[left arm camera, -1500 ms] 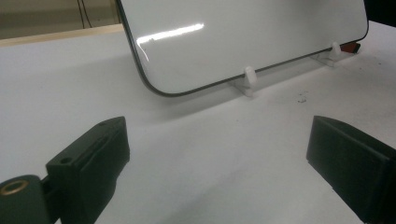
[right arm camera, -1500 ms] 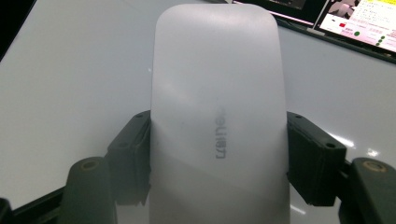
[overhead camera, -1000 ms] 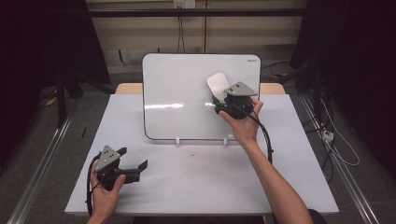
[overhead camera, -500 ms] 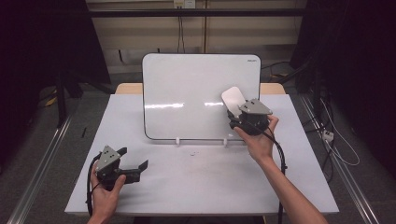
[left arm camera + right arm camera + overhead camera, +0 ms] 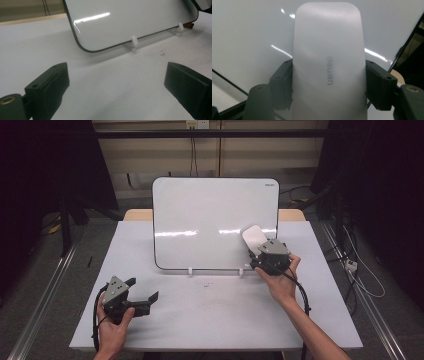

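Note:
A white whiteboard [image 5: 215, 220] stands upright on small clips at the table's back middle. My right gripper [image 5: 260, 251] is shut on a white eraser [image 5: 253, 238], held against the board's lower right part. In the right gripper view the eraser [image 5: 328, 62] sits between the two black jaws, flat against the board [image 5: 249, 30]. My left gripper [image 5: 145, 301] rests near the table's front left, open with nothing between its fingers [image 5: 50, 85]. In the left gripper view the board [image 5: 130, 20] stands ahead on its clips.
The white table [image 5: 215, 310] has free room across its front and middle. A few dark specks [image 5: 163, 52] lie on it below the board. Metal rails [image 5: 45, 295] run along the floor on both sides, and cables [image 5: 360, 270] lie at the right.
My right gripper has carried the eraser down and to the right across the board, from its upper right part to its lower right corner. The left gripper has stayed still.

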